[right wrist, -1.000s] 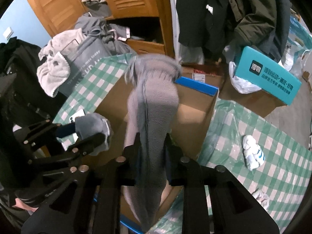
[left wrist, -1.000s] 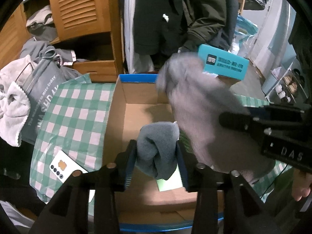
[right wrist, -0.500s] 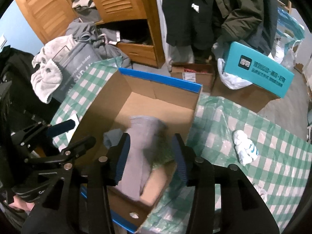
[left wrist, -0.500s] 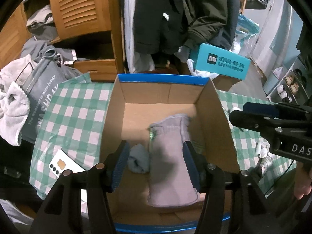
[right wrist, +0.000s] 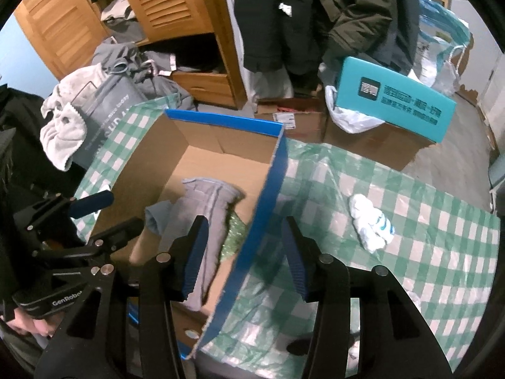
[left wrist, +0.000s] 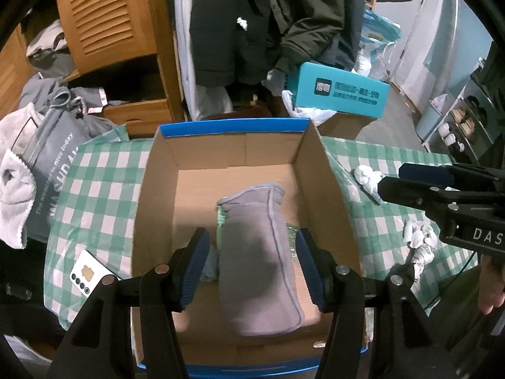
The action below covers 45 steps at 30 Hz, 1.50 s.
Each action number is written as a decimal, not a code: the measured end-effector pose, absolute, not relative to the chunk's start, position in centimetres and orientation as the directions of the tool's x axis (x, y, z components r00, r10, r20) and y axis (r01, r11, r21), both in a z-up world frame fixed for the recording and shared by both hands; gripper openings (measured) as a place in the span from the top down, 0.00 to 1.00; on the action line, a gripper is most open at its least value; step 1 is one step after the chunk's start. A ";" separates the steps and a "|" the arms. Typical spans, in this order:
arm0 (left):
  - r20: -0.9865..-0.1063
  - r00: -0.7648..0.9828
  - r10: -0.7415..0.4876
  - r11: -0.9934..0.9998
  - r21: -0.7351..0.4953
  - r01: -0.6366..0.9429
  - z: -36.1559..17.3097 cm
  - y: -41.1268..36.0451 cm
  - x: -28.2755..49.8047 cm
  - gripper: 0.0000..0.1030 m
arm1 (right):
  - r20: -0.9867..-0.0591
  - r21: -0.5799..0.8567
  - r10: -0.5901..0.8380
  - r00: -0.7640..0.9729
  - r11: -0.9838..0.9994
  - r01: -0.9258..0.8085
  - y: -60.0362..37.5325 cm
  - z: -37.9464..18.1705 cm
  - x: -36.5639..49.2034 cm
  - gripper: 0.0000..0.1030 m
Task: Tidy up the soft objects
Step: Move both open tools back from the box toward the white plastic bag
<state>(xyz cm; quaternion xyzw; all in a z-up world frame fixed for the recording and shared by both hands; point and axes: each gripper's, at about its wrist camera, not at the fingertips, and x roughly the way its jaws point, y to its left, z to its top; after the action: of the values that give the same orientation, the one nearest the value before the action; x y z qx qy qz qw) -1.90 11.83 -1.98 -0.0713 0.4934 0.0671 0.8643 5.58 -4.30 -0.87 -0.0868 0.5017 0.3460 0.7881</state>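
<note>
2 hand-held claws hang over a cardboard box [left wrist: 221, 158] with a blue rim, standing on a table under a green checked cloth [right wrist: 410, 214], as the sorting of soft things goes on. The left claw [left wrist: 251, 263] is spread wide and grips nothing; a long grey sock [left wrist: 258, 252] lies flat on the box floor below it, with a smaller blue-grey sock [right wrist: 157, 216] bunched at its side. The right claw [right wrist: 244, 260] also stands parted and empty, straddling the box's right wall from above. Both look to have let go so the socks gather in 1 place. Outside the box, a white sock bundle [right wrist: 371, 224] waits on the cloth, well apart from the wall, and seems the likely next pick. A phone [left wrist: 88, 276] lies on the cloth to the left.
</note>
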 end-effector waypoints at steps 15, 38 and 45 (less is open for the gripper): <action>-0.869 0.494 0.017 0.995 -0.035 -0.096 -2.0 7.4 -0.5 0.44 | -0.857 0.206 0.429 0.285 0.793 -0.573 -9.8 -1.6 6.4 0.51; -0.892 0.450 -0.031 0.996 0.009 0.086 -3.0 -1.6 1.8 0.44 | -0.874 0.208 0.372 0.313 0.868 -0.452 -18.6 -3.7 7.9 0.48; -0.906 0.418 -0.060 0.990 -0.001 0.138 -4.1 -4.2 2.3 0.44 | -0.883 0.207 0.347 0.317 0.892 -0.402 -21.3 -4.6 8.4 0.47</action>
<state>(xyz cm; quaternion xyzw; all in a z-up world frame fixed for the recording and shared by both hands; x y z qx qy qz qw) 2.34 -4.15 -4.12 0.0366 0.5362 -0.0587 0.8413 8.41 -21.31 -4.55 -0.0254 0.5371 0.2308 0.8110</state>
